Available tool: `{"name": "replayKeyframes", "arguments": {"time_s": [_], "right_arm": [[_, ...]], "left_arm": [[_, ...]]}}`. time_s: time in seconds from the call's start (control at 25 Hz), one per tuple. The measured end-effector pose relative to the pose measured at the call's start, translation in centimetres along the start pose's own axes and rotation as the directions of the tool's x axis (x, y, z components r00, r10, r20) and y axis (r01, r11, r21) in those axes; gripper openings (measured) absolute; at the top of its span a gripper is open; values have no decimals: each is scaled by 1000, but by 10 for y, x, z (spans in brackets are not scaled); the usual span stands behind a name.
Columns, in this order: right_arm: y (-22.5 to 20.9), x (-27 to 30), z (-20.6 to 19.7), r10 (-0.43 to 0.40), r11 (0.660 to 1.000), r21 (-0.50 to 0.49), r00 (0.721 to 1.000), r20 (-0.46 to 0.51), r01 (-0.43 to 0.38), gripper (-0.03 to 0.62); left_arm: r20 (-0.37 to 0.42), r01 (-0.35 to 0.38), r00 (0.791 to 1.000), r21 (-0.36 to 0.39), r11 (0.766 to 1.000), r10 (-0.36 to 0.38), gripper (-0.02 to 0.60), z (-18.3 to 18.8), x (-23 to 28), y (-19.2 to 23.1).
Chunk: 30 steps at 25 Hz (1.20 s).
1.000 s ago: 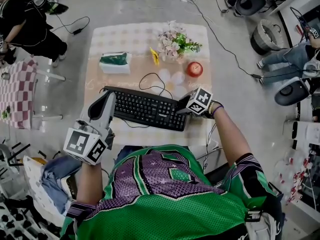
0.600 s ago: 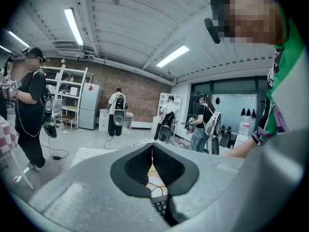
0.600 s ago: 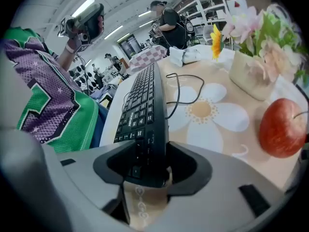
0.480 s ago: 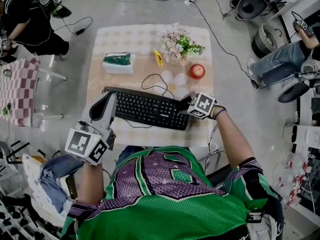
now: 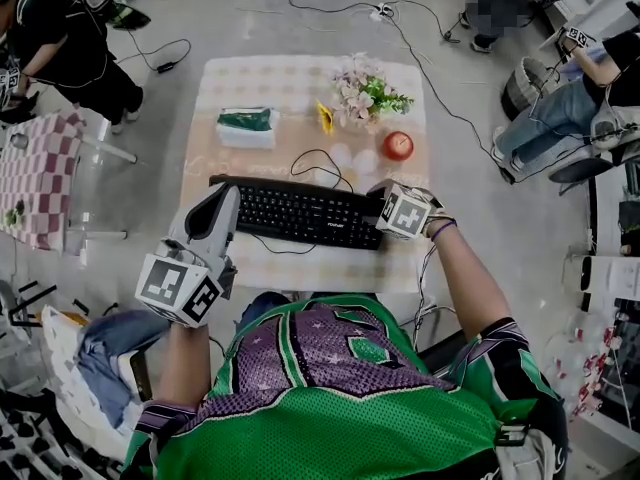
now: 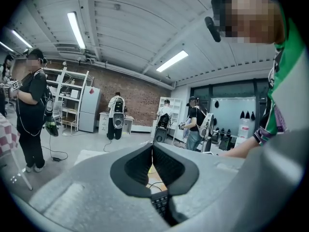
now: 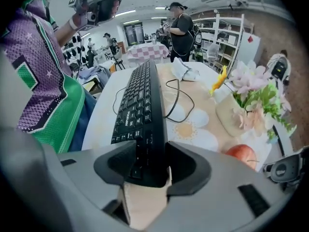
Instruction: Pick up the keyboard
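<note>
A black keyboard (image 5: 300,213) lies across the near half of the cloth-covered table (image 5: 300,68), its thin cable looping behind it. My right gripper (image 5: 379,212) points steeply down at the keyboard's right end. In the right gripper view that end of the keyboard (image 7: 140,105) sits between the jaws with both pads pressed on it, one at each long edge (image 7: 150,166). My left gripper (image 5: 226,198) hovers at the keyboard's left end, jaws shut on nothing. In the left gripper view only a few keys (image 6: 160,203) show below its closed jaws (image 6: 152,151).
Behind the keyboard stand a red apple (image 5: 398,145), a vase of pink flowers (image 5: 362,90), a small yellow object (image 5: 325,118) and a tissue box (image 5: 247,126). Cables run over the floor. People stand or sit at the left and right, beside a checked table (image 5: 35,178).
My right gripper has rolled upright and tightened round the keyboard's right end, rising a little with it. The left gripper has crept slightly forward and stayed shut.
</note>
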State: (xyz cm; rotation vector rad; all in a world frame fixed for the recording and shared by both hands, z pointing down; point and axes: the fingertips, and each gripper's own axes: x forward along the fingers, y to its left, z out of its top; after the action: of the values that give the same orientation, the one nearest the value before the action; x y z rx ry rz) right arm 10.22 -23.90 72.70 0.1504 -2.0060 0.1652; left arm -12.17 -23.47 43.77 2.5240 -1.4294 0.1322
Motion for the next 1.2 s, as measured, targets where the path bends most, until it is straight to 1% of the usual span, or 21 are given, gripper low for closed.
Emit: {"name": "replayKeyframes", "arguments": {"time_s": [0.2, 0.44, 0.6, 0.76, 0.84, 0.88, 0.92, 0.96, 1.0, 1.04, 1.2], "right_arm": [[-2, -11, 8, -101, 992, -73, 995, -17, 99, 208], [-3, -16, 15, -193, 975, -122, 980, -44, 186, 207], [0, -24, 18, -263, 956, -148, 963, -60, 252, 207], [7, -27, 19, -316, 941, -149, 947, -59, 305, 207], [10, -28, 18, -338, 933, -149, 939, -57, 327, 208], [11, -28, 18, -347, 930, -148, 936, -57, 336, 208], [12, -28, 18, -354, 928, -146, 933, -57, 343, 209], [13, -28, 19, -359, 926, -145, 932, -57, 348, 209], [14, -28, 19, -362, 925, -144, 930, -58, 351, 209], [16, -28, 19, -365, 924, -144, 929, -58, 354, 209], [17, -32, 19, -383, 916, -150, 922, -55, 372, 209]], "left_arm": [[19, -14, 1000, 2, 1000, 14, 18, 1, -13, 8], [30, -22, 999, -9, 1000, 22, 18, -2, -30, 17], [-7, -33, 999, 12, 999, 33, 18, -13, -38, 26], [-40, -17, 999, 42, 999, 18, 19, -24, -44, 30], [-69, -3, 998, 65, 998, 8, 21, -30, -45, 30], [-90, 11, 996, 81, 997, -3, 57, -33, -45, 28], [-112, 30, 994, 96, 995, -19, 123, -36, -44, 27], [-132, 51, 991, 109, 993, -36, 165, -39, -43, 24], [-146, 70, 988, 119, 990, -52, 192, -41, -43, 22], [-157, 85, 986, 129, 988, -64, 202, -43, -42, 21], [-204, 143, 973, 182, 973, -105, 210, -51, -34, 15]]}}
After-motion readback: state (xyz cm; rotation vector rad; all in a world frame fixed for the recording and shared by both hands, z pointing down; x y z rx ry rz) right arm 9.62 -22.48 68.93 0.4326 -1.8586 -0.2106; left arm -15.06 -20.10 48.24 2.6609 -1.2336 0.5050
